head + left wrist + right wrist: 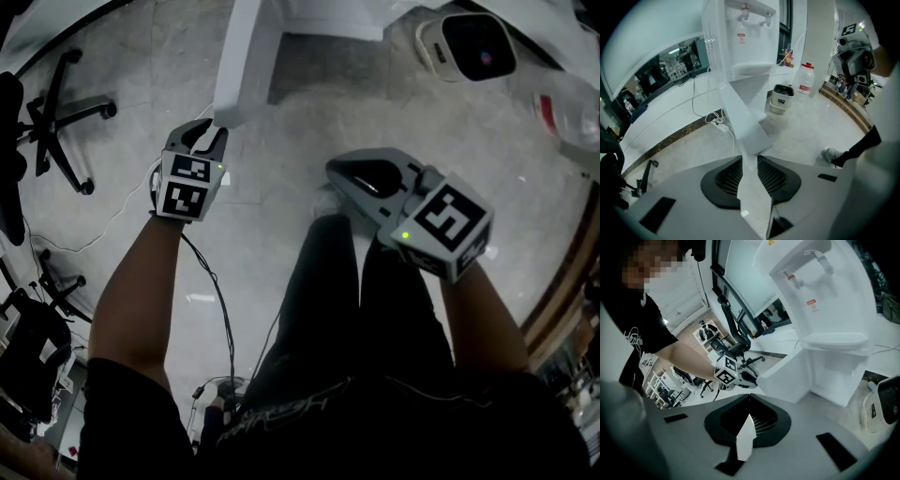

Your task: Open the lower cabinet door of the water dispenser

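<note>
The white water dispenser (751,44) stands ahead, and its lower cabinet door (744,123) is swung out toward me. My left gripper (751,177) is shut on that door's free edge, which runs straight between the pads. The head view shows the left gripper (208,134) at the door's (246,54) lower corner. From the right gripper view, the left gripper (736,376) holds the door (787,373) out from the dispenser (825,319). My right gripper (746,427) is shut with nothing in it. It hangs (349,174) over my legs, apart from the door.
A small white appliance (466,45) and a water bottle (568,105) sit on the floor right of the dispenser. Both show in the left gripper view, the appliance (781,98) beside the bottle (805,78). An office chair (58,114) stands at the left. A cable (214,281) trails from my left arm.
</note>
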Tool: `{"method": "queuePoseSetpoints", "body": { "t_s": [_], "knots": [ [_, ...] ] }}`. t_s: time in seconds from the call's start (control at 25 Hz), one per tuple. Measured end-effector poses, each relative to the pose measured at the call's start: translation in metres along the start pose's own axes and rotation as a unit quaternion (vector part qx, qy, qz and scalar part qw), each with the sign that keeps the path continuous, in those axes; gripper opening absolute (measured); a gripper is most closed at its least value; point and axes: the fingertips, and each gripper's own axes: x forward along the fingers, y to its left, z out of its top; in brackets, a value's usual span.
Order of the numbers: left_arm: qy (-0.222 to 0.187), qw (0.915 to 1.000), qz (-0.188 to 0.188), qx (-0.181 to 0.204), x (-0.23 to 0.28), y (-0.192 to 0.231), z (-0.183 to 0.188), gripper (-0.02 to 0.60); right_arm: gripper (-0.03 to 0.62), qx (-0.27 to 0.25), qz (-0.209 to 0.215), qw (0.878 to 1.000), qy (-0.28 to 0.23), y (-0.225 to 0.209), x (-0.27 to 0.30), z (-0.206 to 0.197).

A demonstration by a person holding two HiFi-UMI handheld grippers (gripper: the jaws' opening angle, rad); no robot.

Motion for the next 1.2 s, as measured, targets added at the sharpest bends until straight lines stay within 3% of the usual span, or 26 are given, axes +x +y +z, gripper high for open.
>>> {"method": "queuePoseSetpoints", "body": {
  "t_s": [0.16,0.28,0.44,0.56,0.72,0.88,1.0,1.2],
  "knots": [
    [-0.008,0.9993,0.014,-0.033,-0.001,0.006,-0.004,0.097,0.012,0.001,0.004,1.0,0.003,-0.005,0.009,-0.001],
    [-0.01,0.9962,0.022,-0.083,-0.005,0.001,-0.015,0.097,0.012,-0.001,0.001,1.0,-0.008,-0.007,0.007,0.0],
    [-0.033,0.9879,-0.013,-0.151,-0.028,-0.041,-0.022,0.097,0.012,-0.012,-0.002,1.0,-0.018,0.003,-0.008,-0.005],
    [-0.077,0.9757,-0.071,-0.192,-0.06,-0.094,0.001,0.095,0.012,-0.02,-0.005,0.999,-0.027,0.014,-0.034,-0.013],
    [-0.158,0.9491,-0.14,-0.234,-0.124,-0.163,0.054,0.079,0.012,-0.023,-0.002,0.998,-0.051,0.042,-0.085,-0.02],
    [-0.226,0.9282,-0.179,-0.236,-0.208,-0.22,0.111,0.034,0.012,-0.023,0.006,0.995,-0.095,0.083,-0.154,-0.008],
    [-0.266,0.9147,-0.192,-0.235,-0.293,-0.26,0.138,0.016,0.012,-0.035,0.006,0.993,-0.117,0.137,-0.212,0.004],
    [-0.362,0.8982,-0.179,-0.173,-0.429,-0.313,0.2,0.002,0.012,-0.099,0.011,0.982,-0.159,0.226,-0.314,0.042]
  ]
}}
